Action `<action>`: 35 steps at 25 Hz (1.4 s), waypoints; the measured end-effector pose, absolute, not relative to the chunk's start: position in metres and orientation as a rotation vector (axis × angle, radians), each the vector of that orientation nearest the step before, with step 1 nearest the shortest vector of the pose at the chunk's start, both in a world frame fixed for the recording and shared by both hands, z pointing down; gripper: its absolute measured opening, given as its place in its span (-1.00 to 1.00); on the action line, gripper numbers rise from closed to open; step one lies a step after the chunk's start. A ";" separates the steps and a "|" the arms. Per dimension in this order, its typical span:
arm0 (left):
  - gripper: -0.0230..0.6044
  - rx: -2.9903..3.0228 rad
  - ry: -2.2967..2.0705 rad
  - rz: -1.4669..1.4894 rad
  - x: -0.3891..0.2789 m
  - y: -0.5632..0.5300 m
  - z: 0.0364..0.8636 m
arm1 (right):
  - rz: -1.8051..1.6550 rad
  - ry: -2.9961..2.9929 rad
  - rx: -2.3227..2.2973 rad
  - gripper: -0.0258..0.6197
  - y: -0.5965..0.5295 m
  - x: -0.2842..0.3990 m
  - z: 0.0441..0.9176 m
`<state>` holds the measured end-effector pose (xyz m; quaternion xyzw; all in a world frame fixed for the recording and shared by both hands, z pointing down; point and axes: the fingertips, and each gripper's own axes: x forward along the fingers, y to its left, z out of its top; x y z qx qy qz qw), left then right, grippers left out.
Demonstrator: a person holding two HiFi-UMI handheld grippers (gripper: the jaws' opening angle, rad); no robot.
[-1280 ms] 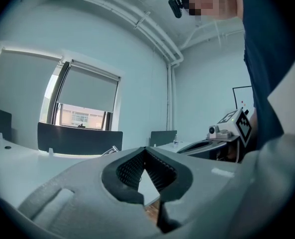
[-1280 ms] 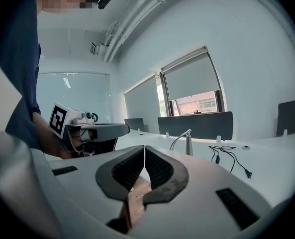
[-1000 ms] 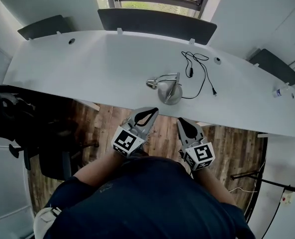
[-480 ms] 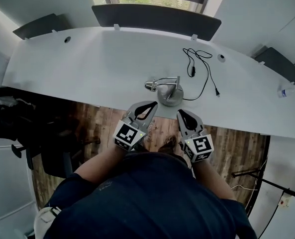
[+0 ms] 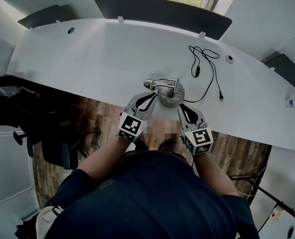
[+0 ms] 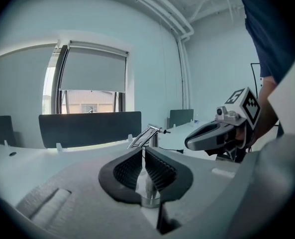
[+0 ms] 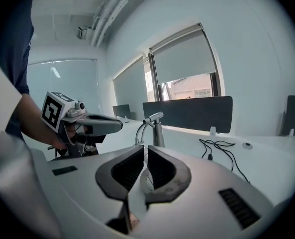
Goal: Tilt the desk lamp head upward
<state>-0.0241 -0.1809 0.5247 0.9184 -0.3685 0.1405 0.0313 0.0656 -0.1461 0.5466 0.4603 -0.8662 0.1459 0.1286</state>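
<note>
Evidently nothing is done yet — the left gripper (image 5: 152,98) and right gripper (image 5: 183,109), both pressed shut and empty, sit near the desk lamp (image 5: 169,92) at the desk's (image 5: 87,59) near edge — its head (image 5: 149,84) seemingly untilted.

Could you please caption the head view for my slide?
Shut left gripper and shut right gripper flank a silver metal desk lamp at the near edge of a curved white desk.
</note>
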 end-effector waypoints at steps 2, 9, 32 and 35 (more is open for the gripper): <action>-0.90 2.826 -1.150 0.458 -0.021 -0.188 0.532 | 0.423 -2.519 1.322 -0.87 -0.154 0.067 0.553; -0.82 2.835 -1.200 0.591 -0.021 -0.205 0.554 | 0.432 -2.496 1.297 -0.68 -0.176 0.068 0.577; -0.42 2.948 -1.280 0.997 -0.007 -0.254 0.603 | 0.291 -2.451 1.296 -0.31 -0.234 0.045 0.609; -0.42 2.947 -1.302 1.006 -0.005 -0.257 0.605 | 0.262 -2.441 1.297 -0.31 -0.237 0.040 0.609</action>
